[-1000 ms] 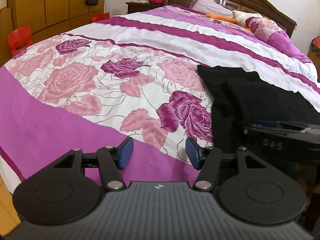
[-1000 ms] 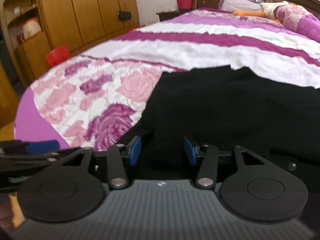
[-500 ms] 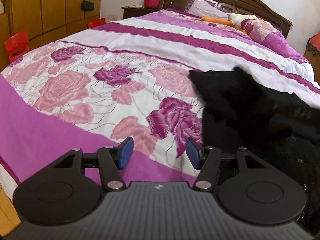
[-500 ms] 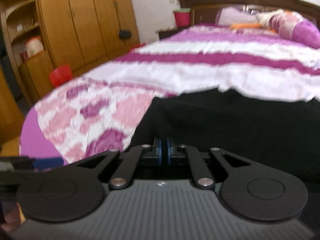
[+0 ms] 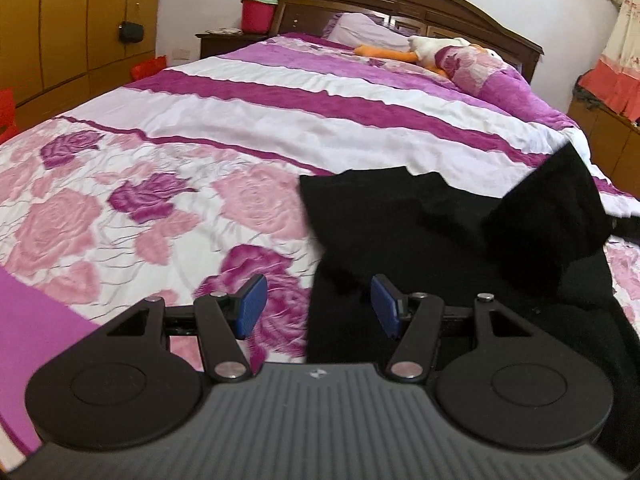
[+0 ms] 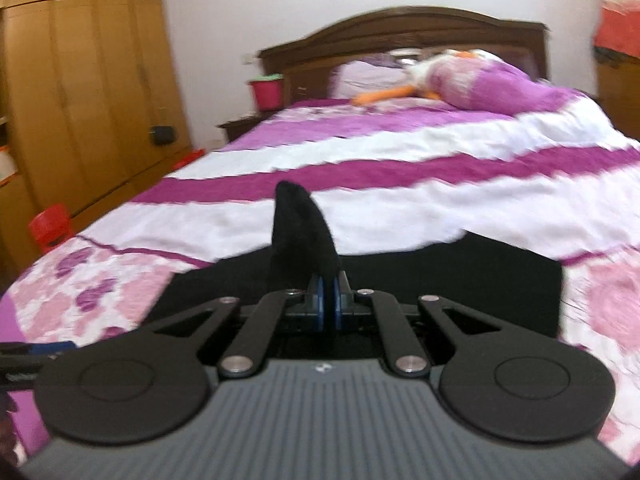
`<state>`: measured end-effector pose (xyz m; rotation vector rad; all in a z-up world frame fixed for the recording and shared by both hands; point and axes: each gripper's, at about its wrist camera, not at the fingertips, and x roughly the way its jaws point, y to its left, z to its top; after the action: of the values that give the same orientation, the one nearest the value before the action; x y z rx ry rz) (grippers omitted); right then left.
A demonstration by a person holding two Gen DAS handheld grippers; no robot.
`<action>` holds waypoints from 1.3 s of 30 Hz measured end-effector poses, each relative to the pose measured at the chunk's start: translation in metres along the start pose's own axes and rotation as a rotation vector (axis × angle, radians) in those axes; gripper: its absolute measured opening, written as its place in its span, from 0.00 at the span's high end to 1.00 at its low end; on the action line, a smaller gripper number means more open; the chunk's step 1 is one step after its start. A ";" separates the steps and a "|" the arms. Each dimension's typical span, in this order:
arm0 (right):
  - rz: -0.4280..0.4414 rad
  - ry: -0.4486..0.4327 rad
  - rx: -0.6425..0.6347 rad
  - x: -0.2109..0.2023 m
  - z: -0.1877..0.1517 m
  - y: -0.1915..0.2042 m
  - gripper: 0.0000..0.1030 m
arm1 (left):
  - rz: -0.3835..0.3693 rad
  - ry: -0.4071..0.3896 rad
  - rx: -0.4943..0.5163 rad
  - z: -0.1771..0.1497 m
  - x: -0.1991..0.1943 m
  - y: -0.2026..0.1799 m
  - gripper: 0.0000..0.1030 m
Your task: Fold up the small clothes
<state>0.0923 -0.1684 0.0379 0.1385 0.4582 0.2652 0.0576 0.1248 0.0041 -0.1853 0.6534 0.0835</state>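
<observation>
Your right gripper (image 6: 328, 300) is clamped on a pinch of the black garment (image 5: 420, 232), and a peak of that cloth stands up just ahead of its blue pads. The rest of the garment lies spread on the floral bedspread (image 5: 160, 200), toward the bed's foot edge and its right side, with one corner raised off the cover. Your left gripper (image 5: 316, 306) has its fingers (image 5: 250, 306) apart with nothing gripped, hanging over the garment's left edge where it meets the rose print.
</observation>
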 end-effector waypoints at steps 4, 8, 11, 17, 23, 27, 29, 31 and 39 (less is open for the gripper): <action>-0.076 0.048 0.060 0.011 -0.016 -0.030 0.92 | -0.035 0.009 -0.007 0.001 0.013 -0.009 0.39; -0.126 0.147 0.087 0.034 -0.037 -0.050 0.90 | -0.050 0.027 -0.023 -0.001 0.031 -0.011 0.39; -0.157 0.180 0.085 0.038 -0.046 -0.058 0.90 | -0.012 0.039 0.002 -0.003 0.041 -0.013 0.39; -0.146 0.140 0.174 0.015 -0.031 -0.074 0.56 | 0.007 0.047 0.015 -0.007 0.047 -0.010 0.39; -0.108 0.117 0.185 0.030 -0.017 -0.077 0.42 | 0.014 0.049 0.035 -0.010 0.047 -0.015 0.39; -0.131 0.152 0.128 0.064 -0.021 -0.074 0.42 | 0.008 0.054 0.073 -0.016 0.046 -0.018 0.39; -0.113 0.175 0.148 0.076 -0.025 -0.077 0.43 | 0.013 0.053 0.095 -0.020 0.047 -0.019 0.39; -0.044 0.167 0.178 0.080 -0.028 -0.076 0.70 | 0.023 0.051 0.108 -0.022 0.049 -0.020 0.39; 0.003 -0.001 0.108 0.042 0.004 -0.058 0.90 | 0.082 0.012 0.100 -0.021 0.065 -0.025 0.38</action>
<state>0.1425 -0.2120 0.0127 0.2448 0.4710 0.2430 0.0997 0.0975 -0.0487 -0.0623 0.6752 0.1287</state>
